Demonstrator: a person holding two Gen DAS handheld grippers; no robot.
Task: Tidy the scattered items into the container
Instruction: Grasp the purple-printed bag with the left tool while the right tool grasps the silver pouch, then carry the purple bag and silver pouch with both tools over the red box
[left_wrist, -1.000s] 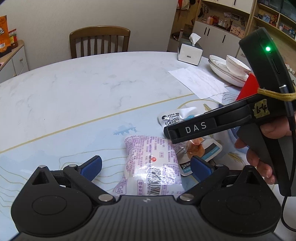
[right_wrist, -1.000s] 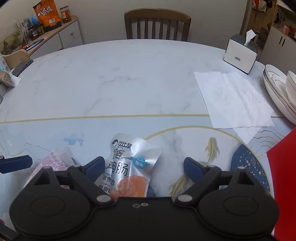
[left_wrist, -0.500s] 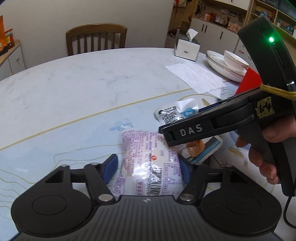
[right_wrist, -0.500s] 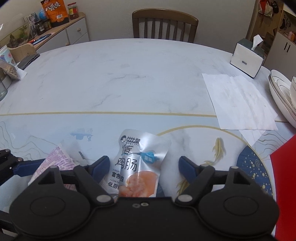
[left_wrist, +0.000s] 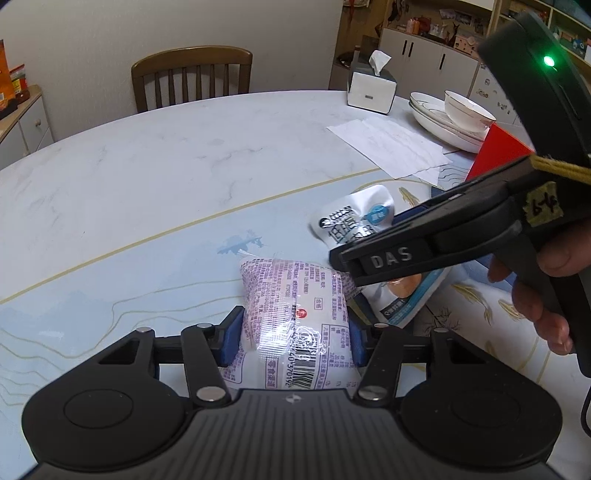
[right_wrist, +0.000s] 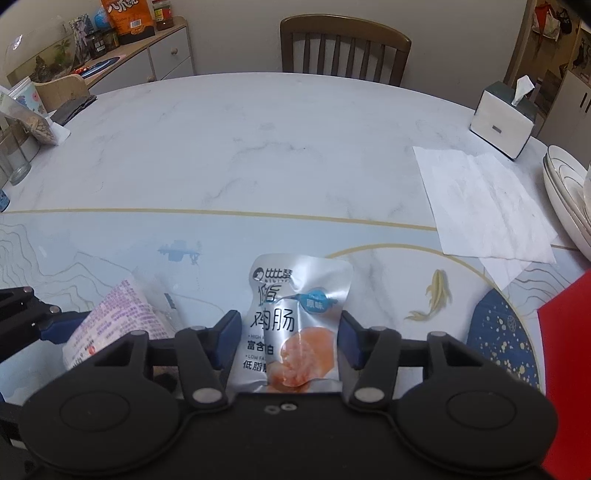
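Note:
My left gripper (left_wrist: 293, 341) is shut on a white and purple snack packet (left_wrist: 295, 306), pads pressing both its sides on the table. My right gripper (right_wrist: 284, 341) is shut on a silver chicken-sausage pouch (right_wrist: 295, 314), its top sticking out forward. In the left wrist view the right gripper's black body crosses over the silver pouch (left_wrist: 354, 218). In the right wrist view the purple packet (right_wrist: 118, 328) lies at the left. A red container (right_wrist: 569, 376) sits at the right edge, and its corner shows in the left wrist view (left_wrist: 498, 147).
A white paper sheet (right_wrist: 480, 206) lies right of centre. A tissue box (right_wrist: 504, 122) and stacked plates with a bowl (left_wrist: 450, 118) stand at the far right. A wooden chair (right_wrist: 343, 48) is behind the table. A glass and bags (right_wrist: 22, 147) sit at the left edge.
Both grippers have closed from wide open onto their packets: the left on the purple packet, the right on the silver pouch. Both views have pulled back and up slightly.

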